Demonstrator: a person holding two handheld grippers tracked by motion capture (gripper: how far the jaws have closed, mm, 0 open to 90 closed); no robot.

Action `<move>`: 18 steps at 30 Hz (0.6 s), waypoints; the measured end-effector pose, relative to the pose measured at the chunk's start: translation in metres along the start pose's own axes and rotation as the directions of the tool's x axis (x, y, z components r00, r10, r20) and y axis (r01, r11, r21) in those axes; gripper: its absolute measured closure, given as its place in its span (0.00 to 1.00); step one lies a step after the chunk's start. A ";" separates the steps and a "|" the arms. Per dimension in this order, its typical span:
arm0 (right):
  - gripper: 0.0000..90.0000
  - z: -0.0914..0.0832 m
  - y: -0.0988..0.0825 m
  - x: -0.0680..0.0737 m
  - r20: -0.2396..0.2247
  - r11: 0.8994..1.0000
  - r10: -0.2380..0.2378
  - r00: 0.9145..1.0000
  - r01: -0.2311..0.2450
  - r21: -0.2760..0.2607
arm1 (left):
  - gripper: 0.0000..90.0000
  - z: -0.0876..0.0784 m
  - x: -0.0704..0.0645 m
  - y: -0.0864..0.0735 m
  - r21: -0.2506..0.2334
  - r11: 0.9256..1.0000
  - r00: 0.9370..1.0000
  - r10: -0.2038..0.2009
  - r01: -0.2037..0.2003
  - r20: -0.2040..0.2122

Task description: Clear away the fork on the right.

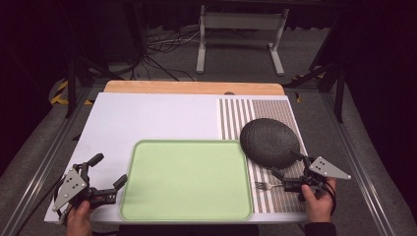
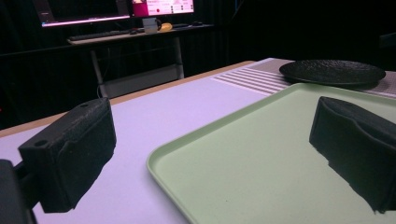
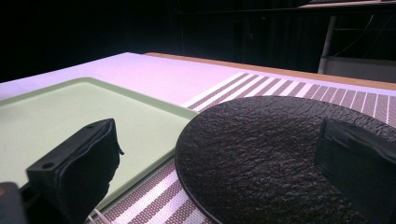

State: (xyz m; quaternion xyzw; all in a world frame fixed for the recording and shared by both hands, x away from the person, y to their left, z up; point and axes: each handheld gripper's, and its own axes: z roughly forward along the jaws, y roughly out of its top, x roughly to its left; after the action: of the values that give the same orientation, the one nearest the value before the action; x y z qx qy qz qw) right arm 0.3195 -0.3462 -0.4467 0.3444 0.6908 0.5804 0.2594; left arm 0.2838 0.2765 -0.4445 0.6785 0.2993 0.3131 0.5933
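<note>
Green tray [image 1: 187,179] sits flat at near centre of white tabletop [image 1: 147,118]. Black textured plate [image 1: 269,141] rests on striped placemat [image 1: 275,110] just right of tray, its edge overlapping the tray's far right corner. Fork [image 1: 268,186] lies on placemat near right hand-held gripper [image 1: 284,169], jaws apart, empty. Left hand-held gripper [image 1: 109,169] at tray's left edge, jaws apart, empty.

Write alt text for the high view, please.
A person's hands hold an open gripper at each near corner of a white table: left gripper, right gripper. Between them lies a green tray; a black plate and fork sit on a striped mat.
</note>
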 end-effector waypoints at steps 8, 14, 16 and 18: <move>0.00 0.000 0.000 0.000 -0.004 1.000 0.003 1.000 -0.003 -0.007 | 0.01 0.000 0.000 0.000 -0.002 1.000 1.000 0.003 -0.003 0.000; 0.00 0.001 0.001 0.000 -0.007 0.999 0.017 1.000 -0.018 -0.028 | 0.01 0.000 0.000 0.000 -0.002 1.000 1.000 0.002 -0.002 -0.005; 0.00 0.001 0.001 0.000 -0.003 1.000 0.009 1.000 -0.009 -0.023 | 0.01 -0.001 0.000 0.000 -0.006 1.000 1.000 -0.001 0.001 -0.005; 0.00 0.001 0.001 0.001 -0.010 1.000 0.010 1.000 -0.010 -0.019 | 0.01 -0.001 0.000 0.000 -0.001 1.000 1.000 0.002 -0.002 -0.003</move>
State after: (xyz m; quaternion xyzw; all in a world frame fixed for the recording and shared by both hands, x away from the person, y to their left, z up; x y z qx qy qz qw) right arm 0.3199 -0.3444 -0.4457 0.3423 0.6848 0.5901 0.2564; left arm 0.2829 0.2772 -0.4440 0.6782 0.2991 0.3149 0.5929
